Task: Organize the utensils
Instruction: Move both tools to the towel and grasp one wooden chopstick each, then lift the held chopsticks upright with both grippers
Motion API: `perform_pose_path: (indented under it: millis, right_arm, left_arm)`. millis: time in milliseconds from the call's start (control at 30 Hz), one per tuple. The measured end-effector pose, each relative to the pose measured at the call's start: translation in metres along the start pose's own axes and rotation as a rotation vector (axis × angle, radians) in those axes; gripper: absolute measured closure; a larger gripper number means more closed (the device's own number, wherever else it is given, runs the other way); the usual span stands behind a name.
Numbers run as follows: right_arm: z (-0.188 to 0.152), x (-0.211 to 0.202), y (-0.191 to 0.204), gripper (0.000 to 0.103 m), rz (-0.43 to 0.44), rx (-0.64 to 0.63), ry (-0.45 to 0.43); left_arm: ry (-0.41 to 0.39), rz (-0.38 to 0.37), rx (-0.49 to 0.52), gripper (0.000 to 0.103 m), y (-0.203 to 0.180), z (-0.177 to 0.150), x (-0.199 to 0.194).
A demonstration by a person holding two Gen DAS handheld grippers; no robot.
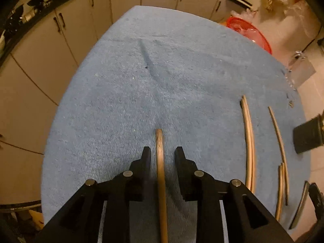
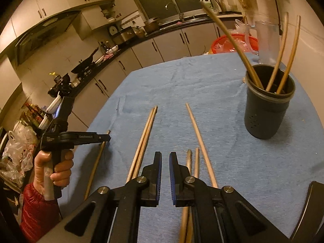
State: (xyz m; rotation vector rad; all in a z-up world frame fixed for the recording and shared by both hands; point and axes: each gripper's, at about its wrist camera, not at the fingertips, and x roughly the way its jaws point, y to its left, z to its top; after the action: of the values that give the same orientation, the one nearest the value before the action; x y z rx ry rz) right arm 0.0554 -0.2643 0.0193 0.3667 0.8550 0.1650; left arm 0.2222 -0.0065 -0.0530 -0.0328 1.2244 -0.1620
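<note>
Several wooden chopsticks lie on a blue towel (image 1: 141,81). One chopstick (image 1: 160,172) rests on the towel between the fingers of my left gripper (image 1: 163,151), which is open with a gap on each side of the stick. In the right wrist view that left gripper (image 2: 107,137) hangs over the same chopstick (image 2: 97,162). My right gripper (image 2: 165,158) hovers above the towel, shut and holding nothing. A pair of chopsticks (image 2: 144,139) lies left of it, a single one (image 2: 199,141) and two shorter-looking ones (image 2: 192,162) right of it. A dark holder cup (image 2: 267,109) holds three chopsticks.
A red basin (image 2: 235,42) and a clear jug (image 2: 265,38) stand beyond the towel's far edge. Kitchen cabinets (image 1: 81,30) and a cluttered counter (image 2: 91,60) run behind and to the left. A hand (image 2: 54,168) in a red sleeve grips the left tool.
</note>
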Motion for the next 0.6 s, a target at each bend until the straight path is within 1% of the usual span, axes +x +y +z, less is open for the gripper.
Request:
perform_pose_path:
  millis: [33,100,133,300,433,600]
  right_arm:
    - [0.001,0.000,-0.002,0.095,0.003,0.005,0.001]
    - [0.002,0.002,-0.005,0.095,-0.016,0.005,0.013]
    - [0.003,0.004,-0.007,0.094,-0.030,0.007,0.028]
    - [0.001,0.023,-0.017,0.093,-0.034,0.023,0.110]
    - [-0.003,0.044,-0.013,0.093,-0.047,-0.011,0.168]
    - [0.000,0.070,-0.006,0.093,-0.095,-0.072,0.231]
  left_arm:
    - [-0.002,0.024,0.009,0.080,-0.004,0.000,0.001]
    - [-0.023,0.100,0.042,0.092,-0.012,-0.002,0.002]
    - [-0.031,0.114,0.047,0.095,-0.014,-0.002,0.003]
    - [-0.038,0.085,0.043,0.096,-0.005,-0.015,-0.003]
    - [-0.056,0.073,0.059,0.096,0.002,-0.030,-0.008]
    - [-0.057,0.052,0.065,0.096,0.010,-0.036,-0.010]
